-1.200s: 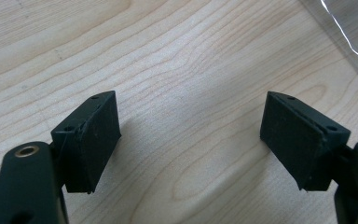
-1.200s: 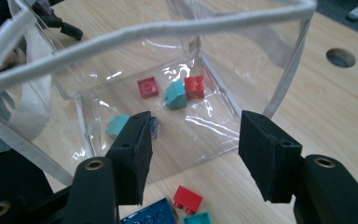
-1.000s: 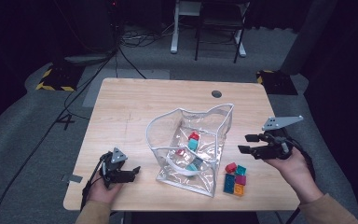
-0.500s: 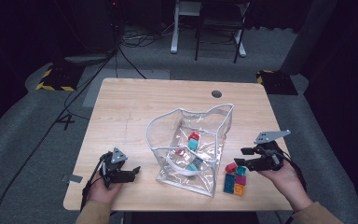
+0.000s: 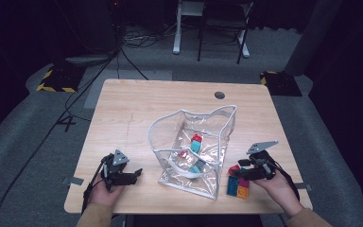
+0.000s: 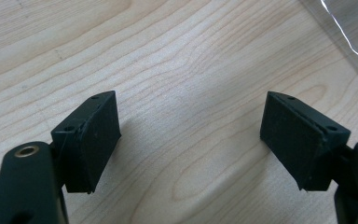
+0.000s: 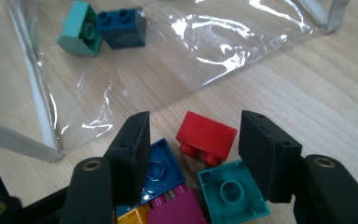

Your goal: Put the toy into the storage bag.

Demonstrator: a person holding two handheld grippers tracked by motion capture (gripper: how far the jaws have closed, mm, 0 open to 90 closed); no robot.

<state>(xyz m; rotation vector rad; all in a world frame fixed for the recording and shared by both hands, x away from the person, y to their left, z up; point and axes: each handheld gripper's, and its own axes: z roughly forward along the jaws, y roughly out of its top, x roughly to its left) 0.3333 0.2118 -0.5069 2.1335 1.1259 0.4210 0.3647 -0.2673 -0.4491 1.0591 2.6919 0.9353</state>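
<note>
A clear plastic bag (image 5: 194, 142) stands open in the middle of the wooden table (image 5: 137, 109), with several toy bricks inside, among them a teal one (image 7: 79, 30) and a dark blue one (image 7: 121, 25). To the right of the bag lies a small cluster of loose bricks (image 5: 238, 185). My right gripper (image 5: 237, 170) (image 7: 195, 122) hangs low over this cluster, open, with a red brick (image 7: 207, 135) between its jaws but not touched by the pads. A blue brick (image 7: 163, 170), a teal brick (image 7: 230, 196) and a magenta brick (image 7: 177, 210) lie just below. My left gripper (image 5: 136, 175) (image 6: 191, 126) rests open over bare wood left of the bag.
A corner of the bag (image 6: 349, 28) shows at the upper right of the left gripper view. A cable hole (image 5: 220, 95) sits near the table's far edge. Chairs and cables stand on the floor beyond the table.
My right gripper has come down from above the table's right side to just over the loose bricks. Its jaw gap looks the same. The left gripper has stayed put.
</note>
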